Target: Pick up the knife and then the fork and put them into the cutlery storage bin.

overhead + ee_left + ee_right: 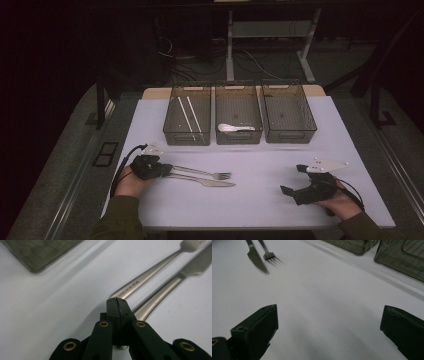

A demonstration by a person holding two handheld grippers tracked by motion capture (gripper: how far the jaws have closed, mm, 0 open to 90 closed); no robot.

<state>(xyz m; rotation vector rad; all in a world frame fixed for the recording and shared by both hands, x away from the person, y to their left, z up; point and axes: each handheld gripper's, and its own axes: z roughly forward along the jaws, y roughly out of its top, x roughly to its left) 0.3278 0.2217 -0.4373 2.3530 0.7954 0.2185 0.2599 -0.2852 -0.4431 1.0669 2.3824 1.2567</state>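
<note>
1. The left gripper (159,169) is lying low at the near-left of the white table (260,197), its black jaws pressed together with only a thin seam between the pads. In the left gripper view the closed tips (117,305) are sitting at the handle ends of the cutlery, but whether they are pinching either handle cannot be told.
2. The right gripper (294,179) is resting at the near-right, its jaws spread wide and holding nothing; bare table is showing between the two pads (257,330).
3. A silver metal fork (205,173) and a silver metal table knife (207,181) are lying side by side, close together, pointing right from the left gripper, the fork farther from the person.
4. Three smoky translucent plastic bins (239,120) are standing in a row at the far side, edges nearly touching. The left bin is holding two pale thin sticks (189,116), the middle one a white plastic spoon (234,128).
5. Open tabletop is stretching between the grippers and between the cutlery and the bins.
6. The surroundings beyond the table are lying in dark shadow, hard to make out; the person's sleeves are being cut off at the bottom edge.
</note>
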